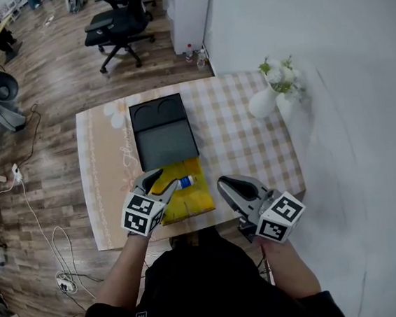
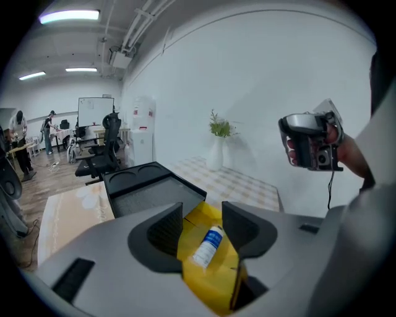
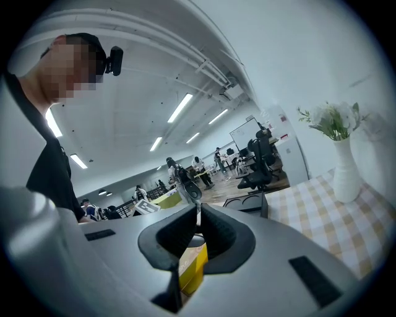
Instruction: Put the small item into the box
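A small white bottle [image 1: 185, 182] with a blue label lies on its side in an open yellow box [image 1: 192, 199] near the table's front edge. My left gripper [image 1: 160, 176] hovers just over the box's left part, jaws apart. In the left gripper view the bottle [image 2: 208, 245] rests on the yellow box [image 2: 213, 291] below the gap between the jaws of the left gripper [image 2: 201, 226], touched by neither pad. My right gripper [image 1: 223, 184] is held above the table's front right, shut and empty. In its own view the right gripper [image 3: 198, 232] has its jaws together.
A black tray-like box [image 1: 161, 133] lies behind the yellow one. A white vase with flowers [image 1: 266, 100] stands at the table's right rear by the white wall. Office chairs [image 1: 119, 22] and cables are on the wooden floor beyond and to the left.
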`<action>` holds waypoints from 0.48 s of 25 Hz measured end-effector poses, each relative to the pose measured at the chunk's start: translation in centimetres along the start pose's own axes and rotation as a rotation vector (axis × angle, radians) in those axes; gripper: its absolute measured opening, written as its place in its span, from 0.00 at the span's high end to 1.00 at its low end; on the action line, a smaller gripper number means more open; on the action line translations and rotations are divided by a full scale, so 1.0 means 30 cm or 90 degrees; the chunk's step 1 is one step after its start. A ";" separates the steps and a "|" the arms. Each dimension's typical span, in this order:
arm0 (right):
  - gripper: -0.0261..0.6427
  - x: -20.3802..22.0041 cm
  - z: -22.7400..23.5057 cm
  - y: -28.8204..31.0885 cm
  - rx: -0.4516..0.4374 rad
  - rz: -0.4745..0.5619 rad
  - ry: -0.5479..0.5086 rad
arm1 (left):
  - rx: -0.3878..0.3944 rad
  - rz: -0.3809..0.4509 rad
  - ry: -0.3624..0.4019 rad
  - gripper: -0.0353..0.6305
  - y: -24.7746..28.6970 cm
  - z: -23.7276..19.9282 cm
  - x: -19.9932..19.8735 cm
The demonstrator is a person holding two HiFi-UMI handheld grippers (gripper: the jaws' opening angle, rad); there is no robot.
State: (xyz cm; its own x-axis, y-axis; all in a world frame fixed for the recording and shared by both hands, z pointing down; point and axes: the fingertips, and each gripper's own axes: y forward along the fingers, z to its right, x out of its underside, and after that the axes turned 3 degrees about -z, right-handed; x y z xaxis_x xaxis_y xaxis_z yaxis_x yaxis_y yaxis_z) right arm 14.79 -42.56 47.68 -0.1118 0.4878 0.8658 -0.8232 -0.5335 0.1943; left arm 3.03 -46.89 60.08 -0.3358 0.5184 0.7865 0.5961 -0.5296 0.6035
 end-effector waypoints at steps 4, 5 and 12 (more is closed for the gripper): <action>0.90 -0.036 -0.048 0.017 -0.003 0.001 -0.028 | -0.002 0.037 0.016 0.65 -0.089 0.006 -0.077; 0.90 -0.046 -0.064 0.023 -0.005 0.003 -0.036 | -0.005 0.051 0.021 0.65 -0.117 0.005 -0.097; 0.90 -0.135 -0.175 0.076 -0.024 0.022 -0.104 | -0.032 0.132 0.037 0.71 -0.310 -0.021 -0.187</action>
State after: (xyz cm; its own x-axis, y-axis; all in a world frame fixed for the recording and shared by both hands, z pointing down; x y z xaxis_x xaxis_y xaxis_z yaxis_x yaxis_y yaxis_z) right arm 10.44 -42.15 42.19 -0.0514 0.3496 0.9355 -0.8408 -0.5206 0.1484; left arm -1.09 -45.32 50.13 -0.2513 0.3561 0.9000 0.6201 -0.6548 0.4322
